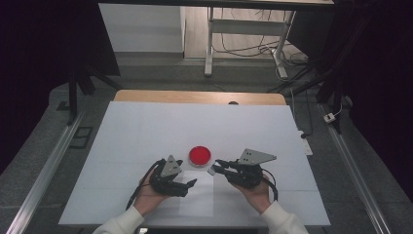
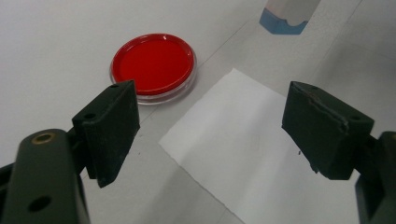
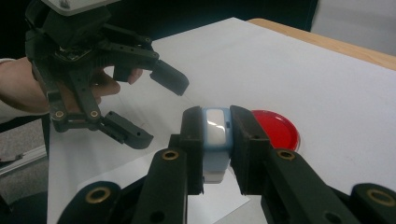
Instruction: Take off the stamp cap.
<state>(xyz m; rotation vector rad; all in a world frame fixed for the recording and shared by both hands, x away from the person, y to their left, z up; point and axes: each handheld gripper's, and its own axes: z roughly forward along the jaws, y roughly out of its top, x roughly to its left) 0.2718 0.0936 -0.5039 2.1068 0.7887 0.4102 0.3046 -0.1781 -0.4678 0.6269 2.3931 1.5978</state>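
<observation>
Right gripper, lower centre of the right gripper view: jaws closed tight on a small blue-and-white block, likely a stamp or similar plastic piece. The pads press its two flat sides, and its glossy white top panel sits level with the jaw tips. In the high view the right gripper is just right of centre, lower half, held by the person's right hand, and the block shows as a small pale speck at the jaw tips, above the desk.

Left gripper: jaws wide apart, nothing between them. They frame the corner of a white paper sheet lying flat on the desk. In the high view this gripper sits lower centre-left, in the left hand.

Red round dish with a clear rim, centre of the high view, just beyond both grippers; upper left in the left gripper view.

Handling, as a judgement:
- Block: light, rigid, hard plastic. The shell looks smooth and could slip if squeezed near the glossy top. The present hold on the parallel flanks looks sound.
- Paper: thin, limp, hard to pinch off a flat surface; best pinned at a corner or edge.
- Dish: shallow and light, likely slides if nudged.
</observation>
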